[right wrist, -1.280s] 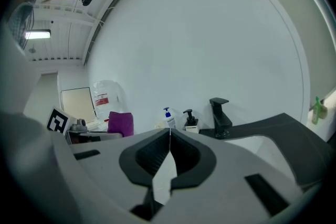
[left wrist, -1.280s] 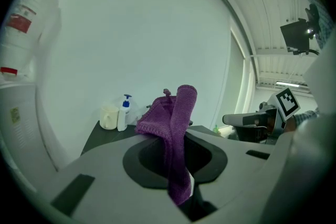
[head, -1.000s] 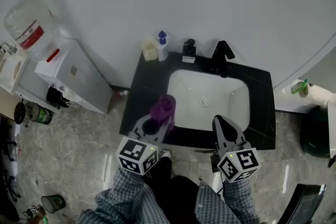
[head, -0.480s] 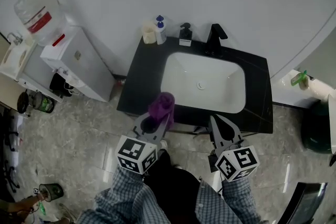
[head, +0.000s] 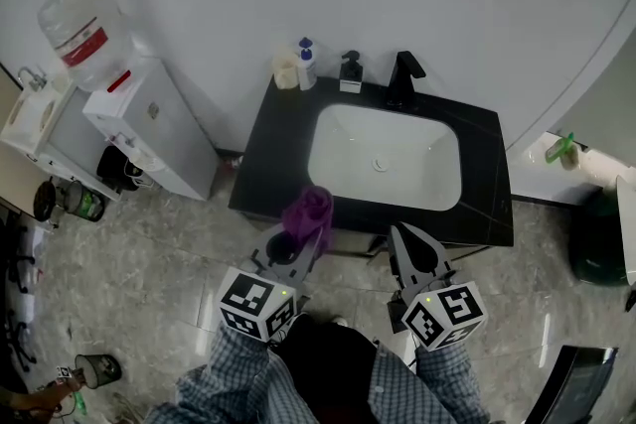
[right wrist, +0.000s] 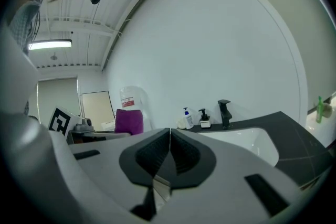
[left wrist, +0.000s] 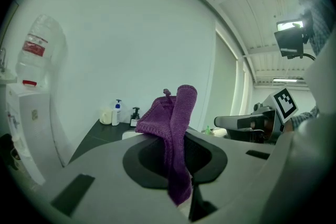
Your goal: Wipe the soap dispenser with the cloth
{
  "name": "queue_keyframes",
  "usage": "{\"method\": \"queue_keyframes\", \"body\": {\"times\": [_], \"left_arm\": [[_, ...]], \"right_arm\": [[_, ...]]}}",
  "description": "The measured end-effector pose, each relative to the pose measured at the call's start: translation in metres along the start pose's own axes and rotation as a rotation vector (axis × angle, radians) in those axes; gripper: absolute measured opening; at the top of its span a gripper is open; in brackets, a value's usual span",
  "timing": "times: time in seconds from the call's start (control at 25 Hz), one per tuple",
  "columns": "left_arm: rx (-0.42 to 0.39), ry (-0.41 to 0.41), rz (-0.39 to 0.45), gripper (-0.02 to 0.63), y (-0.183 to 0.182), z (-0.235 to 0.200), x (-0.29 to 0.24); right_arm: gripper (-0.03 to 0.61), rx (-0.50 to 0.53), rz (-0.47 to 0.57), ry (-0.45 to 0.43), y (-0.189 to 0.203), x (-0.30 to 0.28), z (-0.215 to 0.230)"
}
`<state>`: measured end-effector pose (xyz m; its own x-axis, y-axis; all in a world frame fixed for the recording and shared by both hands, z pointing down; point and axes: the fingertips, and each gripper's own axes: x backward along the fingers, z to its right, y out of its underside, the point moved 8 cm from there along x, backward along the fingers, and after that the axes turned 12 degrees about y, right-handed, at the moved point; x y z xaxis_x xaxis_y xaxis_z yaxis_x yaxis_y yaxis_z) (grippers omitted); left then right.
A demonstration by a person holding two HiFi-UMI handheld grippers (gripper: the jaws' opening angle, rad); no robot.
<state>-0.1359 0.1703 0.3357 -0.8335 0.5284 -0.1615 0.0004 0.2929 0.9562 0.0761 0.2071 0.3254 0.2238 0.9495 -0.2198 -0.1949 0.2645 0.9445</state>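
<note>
Purple cloth (head: 309,211) clamped in left gripper (head: 298,239); knitted, bunched, folds sticking up past jaws. Right gripper (head: 399,235) held empty, jaws pressed together. Soap dispenser (head: 350,72): small black pump bottle, white label, stood at far edge of black counter (head: 268,164), between blue-capped bottle (head: 306,63) and tap (head: 402,79), well apart from cloth

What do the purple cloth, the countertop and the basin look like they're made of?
Cloth: knitted or terry fabric, matte; ribbed, fuzzy weave shows.
Countertop: probably stone or composite, black, faint sheen.
Basin: likely glazed ceramic, smooth glossy white.
</note>
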Motion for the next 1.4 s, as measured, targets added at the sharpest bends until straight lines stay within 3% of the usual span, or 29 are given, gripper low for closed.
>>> {"method": "queue_keyframes", "body": {"times": [0.44,1.4], "left_arm": [[-0.013,0.047,0.021,0.057,-0.016,-0.017,0.021],[-0.012,0.103,0.022,0.057,-0.017,-0.024,0.023]], "right_arm": [[0.018,-0.014,0.014,0.006,-0.003,-0.013,-0.039],[0.018,0.016,0.006,0.025,-0.003,-0.024,-0.060]]}}
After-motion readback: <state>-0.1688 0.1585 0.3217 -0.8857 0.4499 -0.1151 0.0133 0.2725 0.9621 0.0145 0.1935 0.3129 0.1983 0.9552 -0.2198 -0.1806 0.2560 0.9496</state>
